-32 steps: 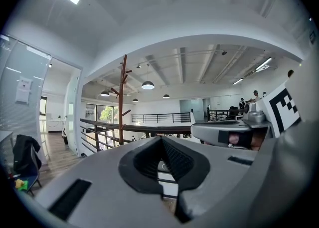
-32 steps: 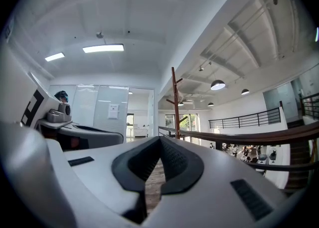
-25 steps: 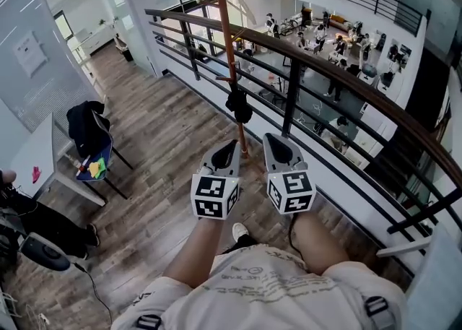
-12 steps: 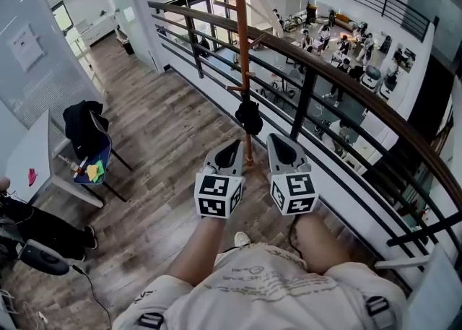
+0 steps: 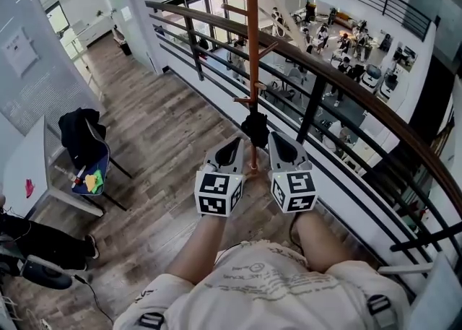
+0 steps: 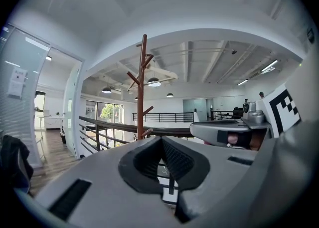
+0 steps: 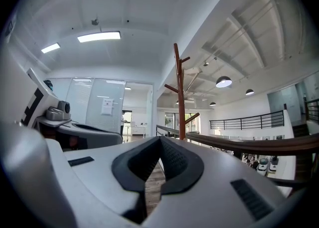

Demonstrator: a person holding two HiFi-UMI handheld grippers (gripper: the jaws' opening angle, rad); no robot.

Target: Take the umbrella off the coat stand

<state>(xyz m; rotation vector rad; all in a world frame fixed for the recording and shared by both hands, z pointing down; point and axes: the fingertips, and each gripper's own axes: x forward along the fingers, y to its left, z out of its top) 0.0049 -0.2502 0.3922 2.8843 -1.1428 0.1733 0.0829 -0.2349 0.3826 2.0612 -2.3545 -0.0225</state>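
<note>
So here's where we are. Looking down in the head view, the left tongs (image 5: 234, 142) and right tongs (image 5: 275, 136) are held out side by side in front of us, both pointing at the coat stand (image 5: 251, 61). It's a reddish-brown wooden pole with short pegs sticking out, standing right up against the railing (image 5: 346, 84).

The umbrella (image 5: 254, 128) is small, black and folded. It hangs low on the pole under one of the lower pegs, just past the tips of both tongs and pretty much between them. From above, we can't tell whether either tip is actually touching it.

Tongs state: in the left gripper view the left tongs (image 6: 160, 139) are pinched together at the tip with nothing between the dark pads. The stand (image 6: 143, 87) rises just to the left of them. Same deal in the right gripper view, where the right tongs (image 7: 159, 139) are closed at the tip and empty. There the stand (image 7: 178, 92) sits a little to the right.

Off to the left on the wooden floor (image 5: 166, 141) there's a chair (image 5: 92, 166) with a dark jacket (image 5: 79, 128) draped over it, next to a white bench (image 5: 29, 170). People are visible on the lower level beyond the railing.
</note>
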